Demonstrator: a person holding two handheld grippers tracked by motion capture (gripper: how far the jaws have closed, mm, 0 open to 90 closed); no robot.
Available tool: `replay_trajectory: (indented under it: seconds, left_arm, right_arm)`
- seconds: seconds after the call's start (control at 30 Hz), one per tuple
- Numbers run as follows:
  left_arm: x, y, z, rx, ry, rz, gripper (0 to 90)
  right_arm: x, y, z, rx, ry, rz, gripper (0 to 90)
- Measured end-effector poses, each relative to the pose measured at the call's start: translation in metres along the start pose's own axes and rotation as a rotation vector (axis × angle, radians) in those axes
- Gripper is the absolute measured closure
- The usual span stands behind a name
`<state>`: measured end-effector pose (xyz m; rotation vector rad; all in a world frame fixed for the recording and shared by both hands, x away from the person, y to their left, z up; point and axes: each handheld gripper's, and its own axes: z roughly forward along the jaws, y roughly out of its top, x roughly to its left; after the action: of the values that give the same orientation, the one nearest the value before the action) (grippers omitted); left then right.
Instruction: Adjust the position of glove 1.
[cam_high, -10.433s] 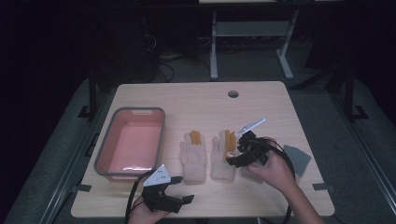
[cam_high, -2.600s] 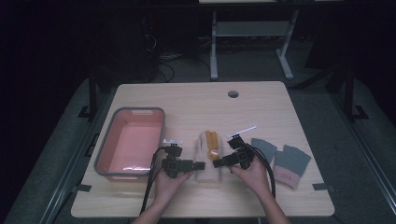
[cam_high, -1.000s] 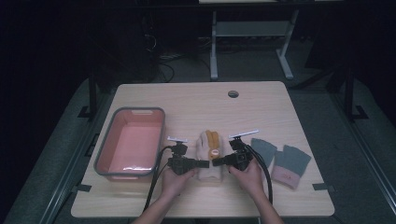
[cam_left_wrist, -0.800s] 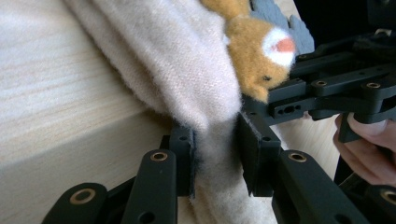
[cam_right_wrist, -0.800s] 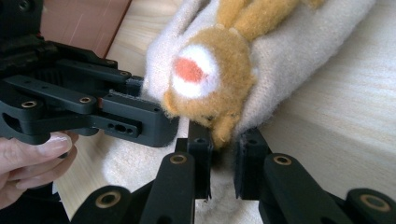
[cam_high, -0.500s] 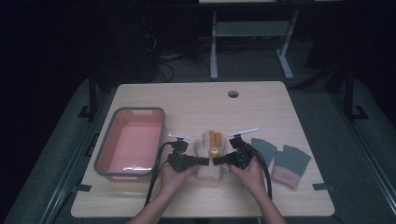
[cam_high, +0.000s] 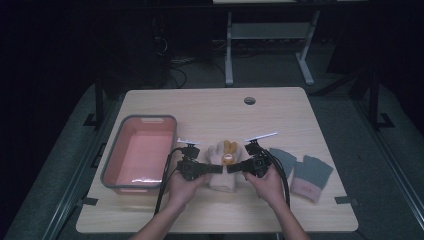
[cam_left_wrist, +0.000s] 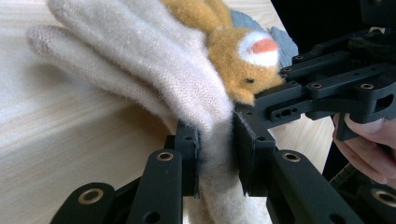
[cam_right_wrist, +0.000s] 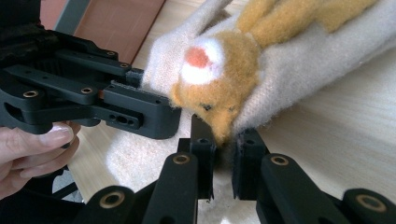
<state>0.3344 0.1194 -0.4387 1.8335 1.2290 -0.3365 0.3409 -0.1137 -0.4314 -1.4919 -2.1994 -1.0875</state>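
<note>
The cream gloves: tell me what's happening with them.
A person holds a gripper in each hand. The left gripper and right gripper have just been closing and now pinch the cream gloves from opposite sides, at the table's near middle. The gloves, with an orange animal face, lie stacked. A pink bin sits to their left, grey gloves to their right.

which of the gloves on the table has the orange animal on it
The cream gloves pinched between the left gripper and right gripper; the grey gloves to their right are plain.
</note>
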Motion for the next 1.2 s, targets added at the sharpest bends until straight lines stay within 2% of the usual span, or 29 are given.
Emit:
replay_trajectory:
  seconds: [0.27,0.37,0.5,0.7,0.8,0.9,0.93,1.2]
  left_arm:
    - [-0.007,0.006,-0.012,-0.019,-0.016,0.022,72.5]
    - [-0.009,0.009,-0.018,-0.028,-0.024,0.03,72.5]
    - [-0.009,0.012,-0.025,-0.039,-0.044,0.026,72.4]
    - [-0.007,0.015,-0.032,-0.052,-0.047,0.032,72.4]
    - [-0.006,0.017,-0.04,-0.061,-0.051,0.032,72.4]
    - [-0.006,0.019,-0.043,-0.067,-0.055,0.043,72.4]
    - [-0.006,0.02,-0.047,-0.071,-0.057,0.048,72.4]
    - [-0.005,0.023,-0.054,-0.091,-0.064,0.041,72.4]
  right_arm:
    - [0.009,0.006,-0.009,-0.023,0.011,-0.028,81.3]
    - [0.014,0.008,-0.013,-0.024,0.02,-0.022,81.3]
    - [0.021,0.013,-0.017,-0.031,0.016,-0.039,81.3]
    - [0.029,0.022,-0.018,-0.03,0.013,-0.068,81.4]
    - [0.034,0.026,-0.018,-0.027,0.021,-0.063,81.3]
    - [0.036,0.03,-0.018,-0.032,0.026,-0.085,81.4]
    - [0.039,0.031,-0.018,-0.032,0.03,-0.073,81.4]
    - [0.043,0.038,-0.019,-0.026,0.044,-0.079,81.4]
